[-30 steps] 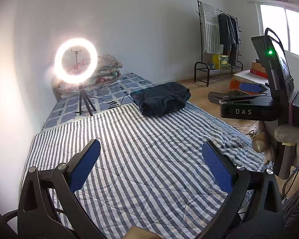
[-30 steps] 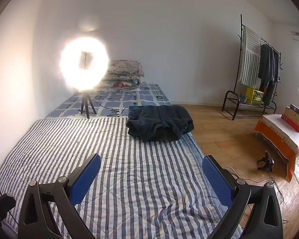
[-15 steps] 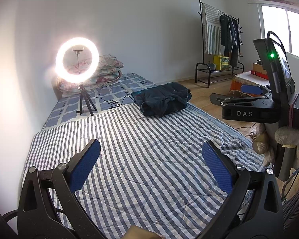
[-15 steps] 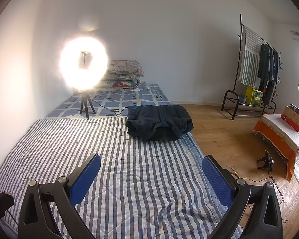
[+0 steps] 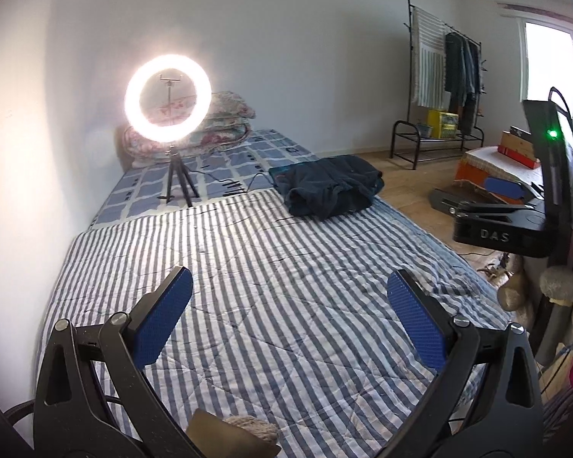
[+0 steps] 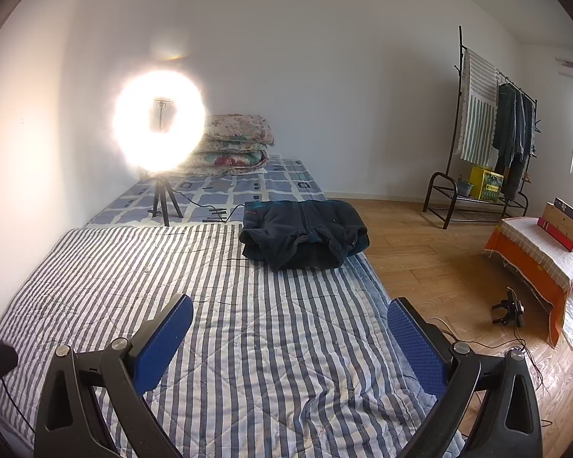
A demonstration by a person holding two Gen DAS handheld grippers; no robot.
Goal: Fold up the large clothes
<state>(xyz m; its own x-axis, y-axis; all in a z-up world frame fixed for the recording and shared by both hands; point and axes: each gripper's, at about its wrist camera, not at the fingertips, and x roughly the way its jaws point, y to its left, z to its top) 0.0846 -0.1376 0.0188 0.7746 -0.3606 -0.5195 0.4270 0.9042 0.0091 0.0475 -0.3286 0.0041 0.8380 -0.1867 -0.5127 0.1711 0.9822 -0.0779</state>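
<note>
A dark navy garment [image 5: 328, 189] [image 6: 303, 234] lies folded in a thick bundle at the far right edge of the striped quilt [image 5: 271, 286] [image 6: 248, 328]. Held well short of it over the near end of the quilt, my left gripper [image 5: 288, 316] is open with nothing between its blue pads. My right gripper [image 6: 290, 339] is open and empty too, above the quilt's right part. The left wrist view also shows the right gripper's body [image 5: 515, 221] at its right side.
A lit ring light on a tripod [image 5: 168, 99] [image 6: 158, 122] stands on the checked sheet behind the quilt, its cable trailing toward the garment. Folded floral bedding [image 6: 233, 145] lies by the wall. A clothes rack [image 6: 485, 133], an orange-draped table [image 6: 542, 259] and a small floor stand [image 6: 510, 311] occupy the wooden floor.
Both grippers stay open. The left wrist view has shifted slightly, so the garment and ring light sit a little further right and higher; the right wrist view is almost unchanged.
</note>
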